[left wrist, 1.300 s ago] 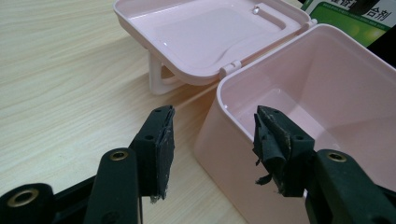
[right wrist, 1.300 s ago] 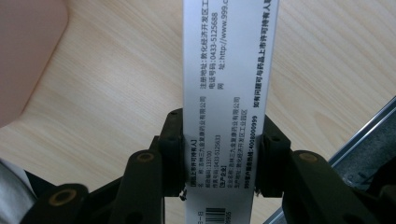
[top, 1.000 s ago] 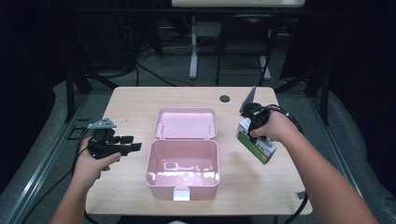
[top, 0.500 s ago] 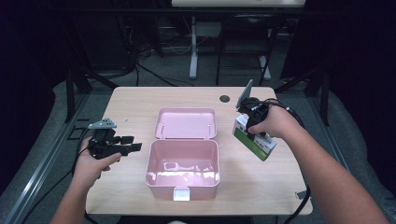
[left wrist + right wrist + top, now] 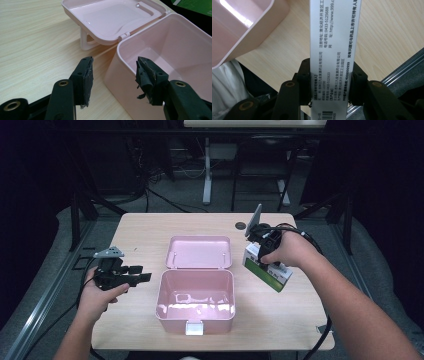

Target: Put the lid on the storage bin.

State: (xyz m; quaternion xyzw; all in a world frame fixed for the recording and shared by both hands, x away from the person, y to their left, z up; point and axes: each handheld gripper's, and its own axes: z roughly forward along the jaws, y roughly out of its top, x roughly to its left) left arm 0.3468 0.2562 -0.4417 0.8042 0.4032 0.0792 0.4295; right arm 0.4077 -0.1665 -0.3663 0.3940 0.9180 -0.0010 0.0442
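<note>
Green-and-white cardboard medicine box (image 5: 267, 270) sits between the two black jaws of the right gripper (image 5: 264, 251), and the jaws squeeze it from both sides. In the right gripper view the white side of the box (image 5: 334, 50) with small printed letters runs straight up from between the jaws, one jaw on each side of it. In the high view the box hangs tilted under the right hand (image 5: 287, 251), up off the light wooden table (image 5: 145, 227). It is just beside the right side of the open pink plastic case (image 5: 196, 295). The case's lid (image 5: 199, 252) lies flat behind it.

The left gripper (image 5: 142, 276) hovers near the left side of the pink case. Its jaws stand apart with nothing between them. In the left gripper view they point at the near corner of the case (image 5: 175, 62).
</note>
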